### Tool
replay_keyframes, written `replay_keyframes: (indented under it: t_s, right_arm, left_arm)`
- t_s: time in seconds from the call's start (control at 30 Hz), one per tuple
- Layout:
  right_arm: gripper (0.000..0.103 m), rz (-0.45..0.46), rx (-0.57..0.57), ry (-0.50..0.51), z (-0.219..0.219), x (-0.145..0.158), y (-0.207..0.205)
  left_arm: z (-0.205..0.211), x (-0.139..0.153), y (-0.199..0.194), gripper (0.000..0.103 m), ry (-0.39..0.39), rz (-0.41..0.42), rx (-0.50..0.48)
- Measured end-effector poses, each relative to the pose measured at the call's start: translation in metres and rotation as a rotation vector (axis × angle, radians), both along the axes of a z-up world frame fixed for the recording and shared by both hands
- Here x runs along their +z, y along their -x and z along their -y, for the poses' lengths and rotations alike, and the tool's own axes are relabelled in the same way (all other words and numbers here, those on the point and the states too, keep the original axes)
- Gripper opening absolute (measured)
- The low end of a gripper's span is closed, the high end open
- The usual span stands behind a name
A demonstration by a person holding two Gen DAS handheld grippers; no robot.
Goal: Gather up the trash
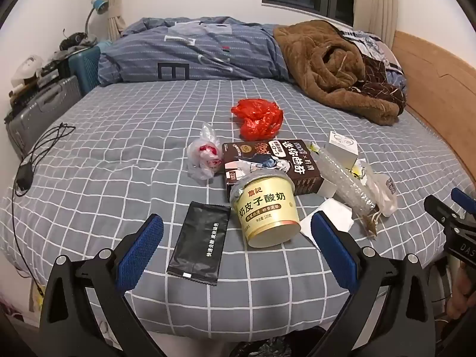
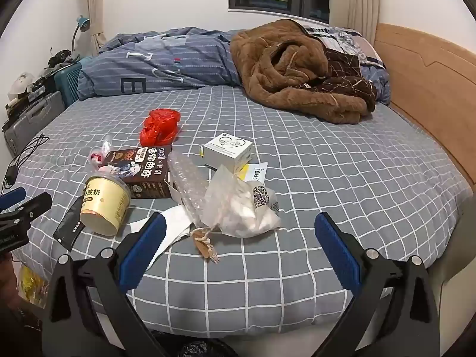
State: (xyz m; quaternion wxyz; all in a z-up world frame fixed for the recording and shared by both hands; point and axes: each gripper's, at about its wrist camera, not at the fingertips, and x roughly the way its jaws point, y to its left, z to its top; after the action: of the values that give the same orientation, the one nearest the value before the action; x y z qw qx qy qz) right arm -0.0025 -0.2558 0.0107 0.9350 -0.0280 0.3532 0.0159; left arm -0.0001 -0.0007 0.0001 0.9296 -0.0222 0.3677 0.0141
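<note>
Trash lies on the grey checked bed sheet (image 1: 119, 136). A cream yogurt cup (image 1: 269, 208) lies on its side beside a black sachet (image 1: 199, 242), a brown cookie box (image 1: 273, 162), a red plastic bag (image 1: 257, 117), a clear bag with red print (image 1: 203, 156), bubble wrap (image 1: 345, 180) and a small white box (image 1: 342, 148). My left gripper (image 1: 238, 253) is open and empty, just before the cup and sachet. My right gripper (image 2: 238, 253) is open and empty, before a clear bag of tissue (image 2: 241, 205) and a tan tag (image 2: 203, 242). The cup (image 2: 104, 206) shows at its left.
A brown fleece blanket (image 2: 297, 74) and a blue striped duvet (image 1: 193, 50) are piled at the bed's far side. A wooden headboard (image 2: 431, 89) runs along the right. Suitcases (image 1: 44, 107) and a black cable (image 1: 35, 154) are at the left. A dark trash bag (image 2: 193, 348) sits below the bed edge.
</note>
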Motion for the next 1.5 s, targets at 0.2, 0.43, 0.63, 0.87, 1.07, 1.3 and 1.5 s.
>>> replay_keyframes:
  t_s: [0.2,0.43,0.63,0.87,1.07,1.3,1.5]
  right_arm:
    - [0.096,-0.003,0.0,0.003,-0.0006,-0.0007,-0.0007]
    - [0.096,-0.006,-0.001,0.005,-0.0015,-0.0002,-0.0008]
    - [0.096,-0.01,0.006,0.006,-0.0015,-0.0024,-0.0011]
    - [0.096,-0.017,0.008,0.009,-0.0041,-0.0069,-0.0035]
    - [0.096,-0.018,0.008,0.009,-0.0039,-0.0065,-0.0039]
    - [0.096,-0.018,0.009,0.011,-0.0037,-0.0066,-0.0043]
    - [0.096,-0.019,0.01,0.011,-0.0032,-0.0059,-0.0041]
  left_arm:
    - [-0.0006,0.0024,0.0006,0.097,0.005,0.005,-0.002]
    - [0.0019,0.0005,0.0008,0.097,-0.002,0.0,0.004]
    - [0.0002,-0.004,-0.0027,0.097,0.001,-0.011,0.01]
    - [0.0011,-0.0061,-0.0035,0.097,-0.004,-0.014,0.007]
    - [0.0036,-0.006,-0.0021,0.097,-0.01,-0.013,0.002]
    - [0.0054,-0.0062,-0.0021,0.097,-0.012,-0.02,0.004]
    - [0.0055,-0.0064,-0.0024,0.097,-0.012,-0.019,0.003]
